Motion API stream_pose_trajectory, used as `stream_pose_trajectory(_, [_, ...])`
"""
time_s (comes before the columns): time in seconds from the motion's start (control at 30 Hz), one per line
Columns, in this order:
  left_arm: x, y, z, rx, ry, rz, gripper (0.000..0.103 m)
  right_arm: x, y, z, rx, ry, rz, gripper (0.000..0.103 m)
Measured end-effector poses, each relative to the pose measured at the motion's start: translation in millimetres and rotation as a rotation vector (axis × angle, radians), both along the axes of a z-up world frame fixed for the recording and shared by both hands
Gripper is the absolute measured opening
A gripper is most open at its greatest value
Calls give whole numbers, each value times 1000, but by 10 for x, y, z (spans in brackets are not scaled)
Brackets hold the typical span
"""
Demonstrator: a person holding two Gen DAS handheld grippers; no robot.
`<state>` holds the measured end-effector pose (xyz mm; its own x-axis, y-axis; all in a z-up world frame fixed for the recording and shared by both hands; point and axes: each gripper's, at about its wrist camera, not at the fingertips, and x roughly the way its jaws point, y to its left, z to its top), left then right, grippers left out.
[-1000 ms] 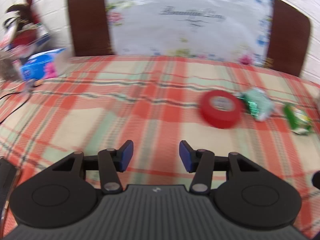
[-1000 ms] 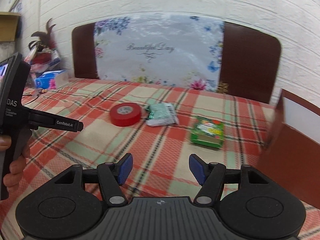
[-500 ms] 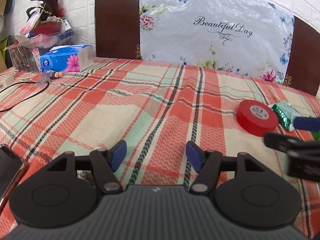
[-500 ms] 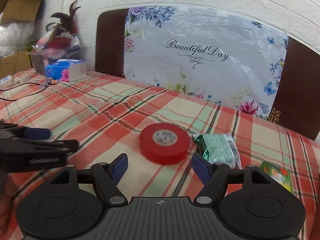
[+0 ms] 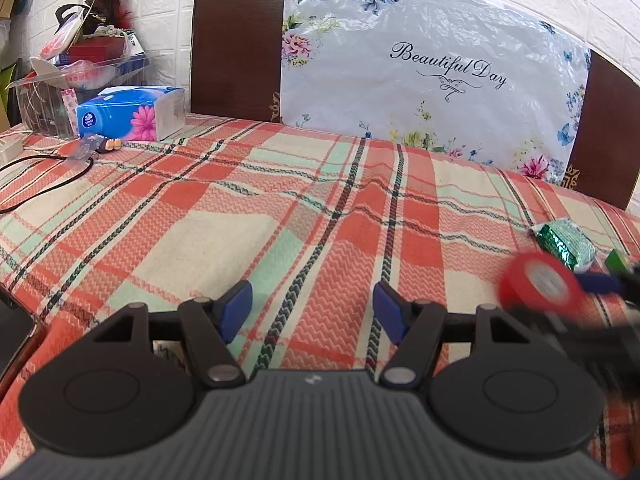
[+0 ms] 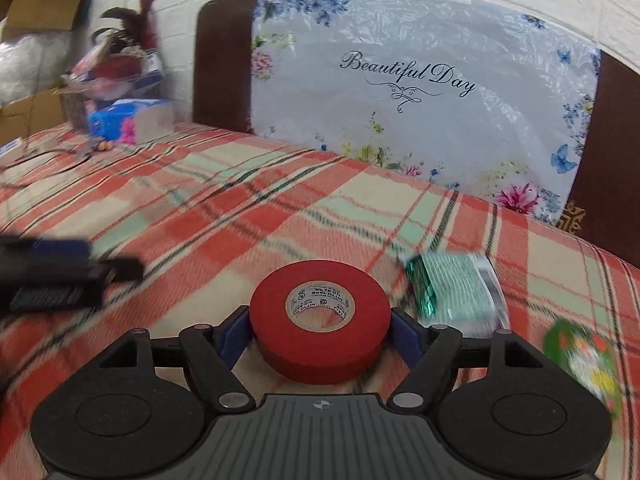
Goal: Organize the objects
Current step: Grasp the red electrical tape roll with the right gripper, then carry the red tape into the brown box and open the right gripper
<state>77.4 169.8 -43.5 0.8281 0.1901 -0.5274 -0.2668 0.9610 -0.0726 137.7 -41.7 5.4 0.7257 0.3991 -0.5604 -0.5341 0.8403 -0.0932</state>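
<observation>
A red tape roll (image 6: 320, 360) lies on the plaid cloth (image 6: 240, 220) between the blue pads (image 6: 236, 332) of my right gripper (image 6: 320, 332), which touch both its sides. In the left wrist view the same roll (image 5: 520, 292) and the right gripper's fingers (image 5: 600, 284) show blurred at the right edge. A green foil packet (image 6: 448, 292) lies just right of the roll, and a green printed pack (image 6: 580, 356) lies further right. My left gripper (image 5: 312, 312) hangs open over bare cloth with nothing between its fingers. It also shows at the left of the right wrist view (image 6: 60, 276).
A wooden board with a floral plastic cover (image 5: 420, 80) stands against the wall at the back. A blue tissue pack (image 5: 132, 114), a clear box of clutter (image 5: 80, 68) and a black cable (image 5: 48, 184) occupy the far left. A dark phone (image 5: 16, 332) lies at the left edge.
My right gripper swung left and came forward until the red roll sat between its pads. The left gripper's jaws widened, its view settled, and it has held still since.
</observation>
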Motion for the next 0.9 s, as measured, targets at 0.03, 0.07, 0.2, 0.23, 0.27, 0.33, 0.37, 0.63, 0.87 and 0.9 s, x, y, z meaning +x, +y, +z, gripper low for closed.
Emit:
stream_pose_trajectory(0.03, [1, -5, 0, 3, 2, -1, 69, -149, -95, -3, -4, -6, 5, 71])
stream_pose_trajectory(0.07, [2, -12, -1, 6, 4, -3, 69, -301, -203, -1, -6, -11, 5, 71])
stream_pose_trajectory(0.2, [16, -106, -2, 58, 37, -18, 71, -829, -719, 8, -27, -26, -51, 71])
stream_pose_trajectory(0.23, [17, -170, 4, 88, 50, -28, 71, -929, -859, 8, -29, -23, -80, 71])
stream_pose_trajectory(0.27, [4, -248, 18, 120, 59, -47, 71, -1017, -1000, 9, -29, -19, -109, 71])
stream_pose_trajectory(0.33, [-42, -461, 72, 120, 76, -122, 70, -1154, -1271, 11, -29, -15, -166, 71])
stream_pose_trajectory(0.37, [-78, -595, 108, 89, 88, -175, 69, -1211, -1391, 15, -28, -12, -195, 71])
stream_pose_trajectory(0.63, [-293, -1888, 514, -137, 179, -686, 69, -1474, -1732, -3, -29, -15, -253, 72])
stream_pose_trajectory(0.87, [-158, -2368, 317, -180, 408, -753, 42, -1434, -1748, -33, -21, -9, -235, 73])
stream_pose_trajectory(0.9, [-154, -2377, 278, -191, 426, -757, 41, -1431, -1772, -33, -12, -3, -235, 73])
